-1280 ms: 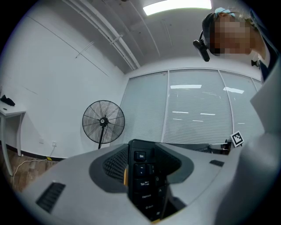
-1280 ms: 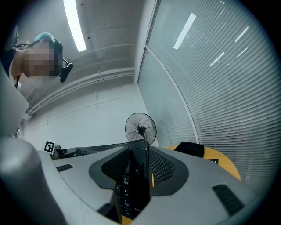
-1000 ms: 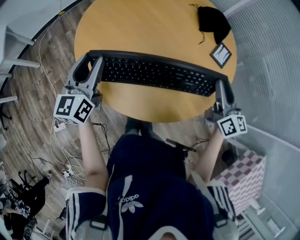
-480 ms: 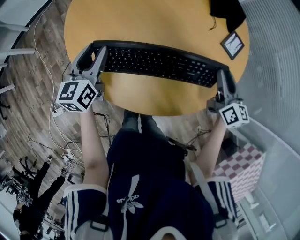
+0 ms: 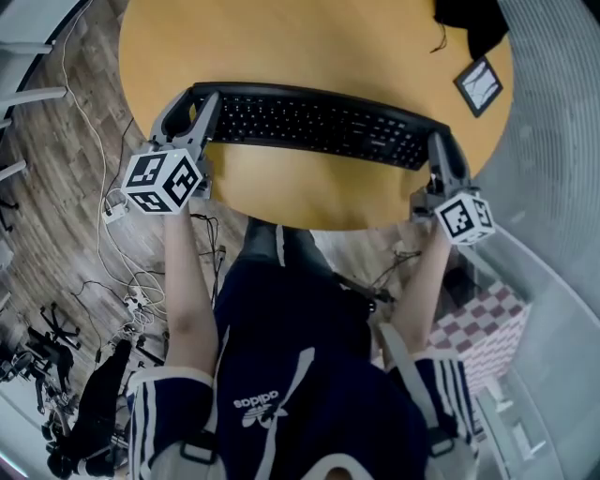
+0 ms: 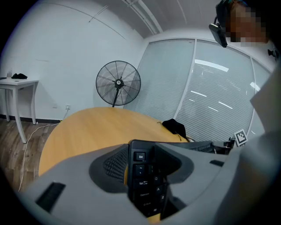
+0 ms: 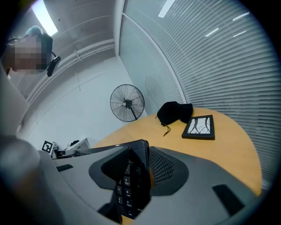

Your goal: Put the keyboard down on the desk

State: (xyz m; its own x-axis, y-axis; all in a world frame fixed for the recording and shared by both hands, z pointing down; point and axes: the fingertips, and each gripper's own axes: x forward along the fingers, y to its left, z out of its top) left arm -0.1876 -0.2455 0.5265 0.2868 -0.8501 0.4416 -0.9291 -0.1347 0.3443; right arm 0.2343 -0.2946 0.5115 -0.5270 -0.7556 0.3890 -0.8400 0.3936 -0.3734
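The keyboard (image 5: 314, 127) is a long black board held over the half of the round wooden desk (image 5: 309, 42) nearest the person, keys facing up. Its long axis runs from side to side across the desk, roughly in line with the desk's near edge. It is slightly skewed, so that the right end sits closer to that edge than the left end. The row with the Esc key lies toward the desk's middle, and the lower rows lie toward the near edge. The left gripper (image 5: 190, 105) reaches in over the desk's near left rim. Its gripper view shows the jaws pressed onto the keyboard's left end, with the Esc, Tab and Shift column between them. The right gripper (image 5: 441, 150) comes in over the desk's near right rim. Its jaws are clamped on the number-pad end, where the 9, 6 and 3 keys show between them. The views do not settle whether the keyboard's underside touches the desktop or hangs just above it. At the desk's far right lies a soft black pouch (image 5: 472, 21), and a small dark picture frame (image 5: 478, 84) lies flat just beside it, closer to the right rim. A black pedestal fan (image 6: 118, 83) stands on the floor beyond the desk's far side.
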